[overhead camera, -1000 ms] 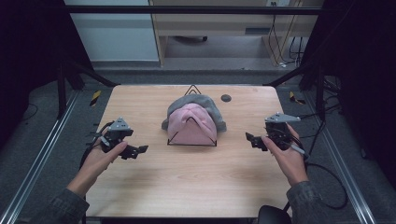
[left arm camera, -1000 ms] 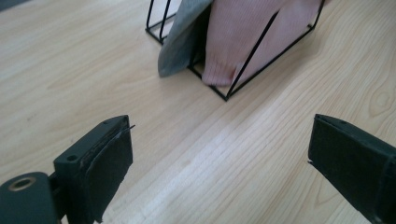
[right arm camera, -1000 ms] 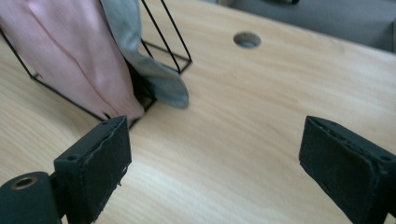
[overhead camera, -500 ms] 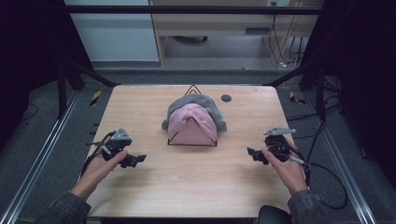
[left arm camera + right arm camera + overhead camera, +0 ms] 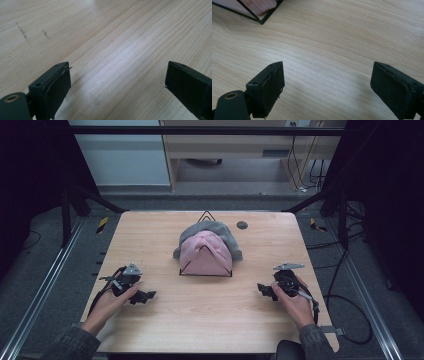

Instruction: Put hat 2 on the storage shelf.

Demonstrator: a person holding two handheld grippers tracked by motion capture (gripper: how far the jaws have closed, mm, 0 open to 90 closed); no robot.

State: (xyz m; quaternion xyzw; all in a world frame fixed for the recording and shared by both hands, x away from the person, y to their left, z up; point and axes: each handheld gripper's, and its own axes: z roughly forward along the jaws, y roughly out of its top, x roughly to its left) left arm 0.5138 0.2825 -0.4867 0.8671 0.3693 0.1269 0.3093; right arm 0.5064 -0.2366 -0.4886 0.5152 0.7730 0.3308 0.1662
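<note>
A pink cloth (image 5: 205, 254) lies over a grey one (image 5: 222, 232) on a black wire frame (image 5: 205, 274) in the middle of the wooden table (image 5: 215, 320). My left gripper (image 5: 145, 296) rests low at the table's front left, held by a hand, jaws wide apart over bare wood (image 5: 117, 57). My right gripper (image 5: 264, 290) sits at the front right, also open with nothing between its jaws (image 5: 327, 82). The frame's corner (image 5: 260, 18) and a bit of pink cloth (image 5: 258, 5) show at the top left of the right gripper view.
A small dark round object (image 5: 242, 225) lies near the table's back right. A black triangular wire tip (image 5: 205, 215) pokes up behind the cloths. Cables (image 5: 350, 295) trail off the right edge. Metal rails (image 5: 45, 285) flank the table.
Both hands have drawn back toward the front edge and lowered the grippers close to the tabletop. The cloths and frame have not moved.
</note>
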